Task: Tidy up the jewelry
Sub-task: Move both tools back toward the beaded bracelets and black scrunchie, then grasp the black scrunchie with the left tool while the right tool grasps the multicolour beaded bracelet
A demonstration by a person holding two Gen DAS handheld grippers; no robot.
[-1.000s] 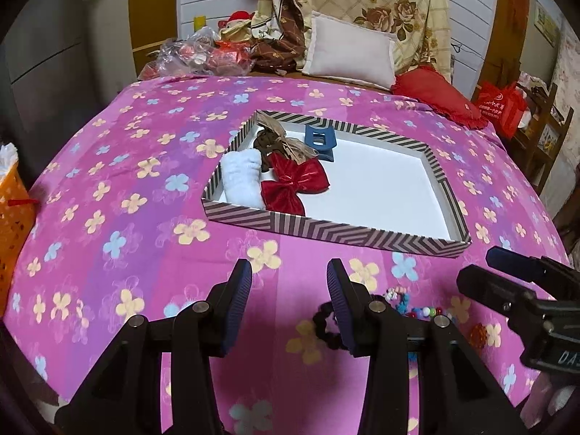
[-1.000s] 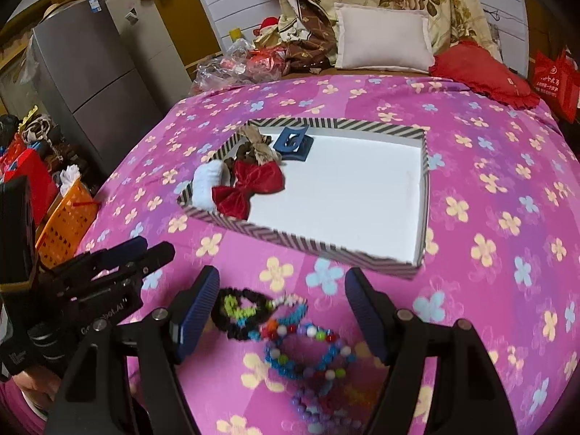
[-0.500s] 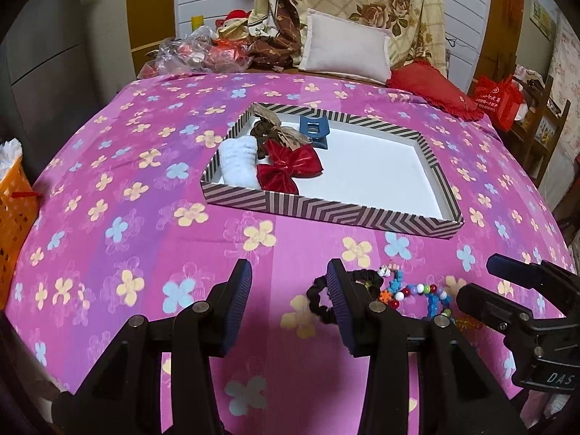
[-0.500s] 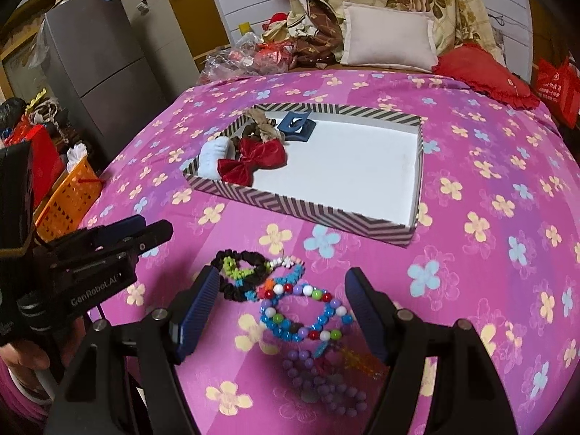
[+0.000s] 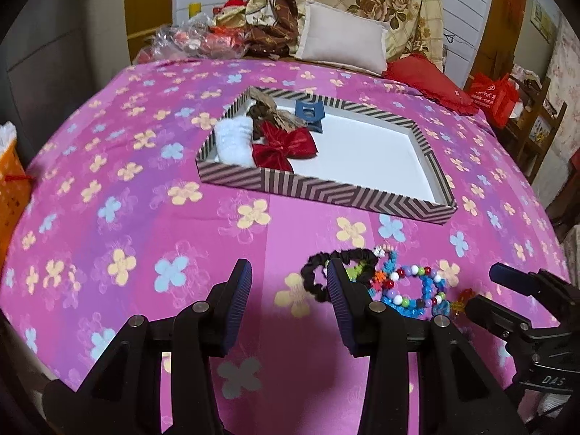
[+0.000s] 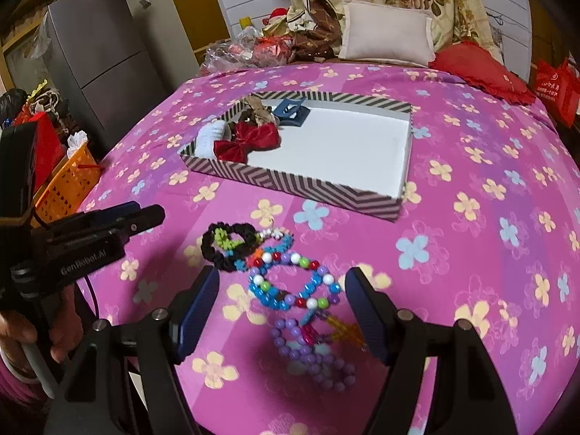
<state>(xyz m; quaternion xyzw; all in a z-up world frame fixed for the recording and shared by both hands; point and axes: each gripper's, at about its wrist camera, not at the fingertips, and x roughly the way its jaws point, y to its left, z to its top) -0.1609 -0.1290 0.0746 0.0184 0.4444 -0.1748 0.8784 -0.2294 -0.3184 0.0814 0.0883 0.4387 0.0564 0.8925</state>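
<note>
A striped box [image 5: 326, 190] [image 6: 290, 183] with a white floor lies on the pink flowered bedspread. It holds a red bow [image 5: 284, 145] [image 6: 246, 139], a white fluffy piece [image 5: 233, 139], a brown bow [image 5: 270, 114] and a blue claw clip [image 5: 308, 110] [image 6: 290, 110]. A heap of jewelry lies in front of it: a black scrunchie [image 5: 319, 272] [image 6: 224, 244], a multicoloured bead bracelet [image 5: 413, 290] [image 6: 293, 282] and purple beads [image 6: 315, 359]. My left gripper [image 5: 288, 302] is open and empty, left of the heap. My right gripper [image 6: 282, 310] is open, its fingers either side of the beads.
An orange basket [image 6: 69, 185] stands left of the bed. Pillows [image 5: 340, 41], a red cushion [image 5: 427, 83] and plastic bags [image 5: 195, 40] lie at the far edge. A grey fridge [image 6: 105, 61] stands at the back left. A red bag [image 5: 494, 94] hangs right.
Both grippers have pulled back and risen from the box. The jewelry heap now shows more fully between the right fingers. Both stay open.
</note>
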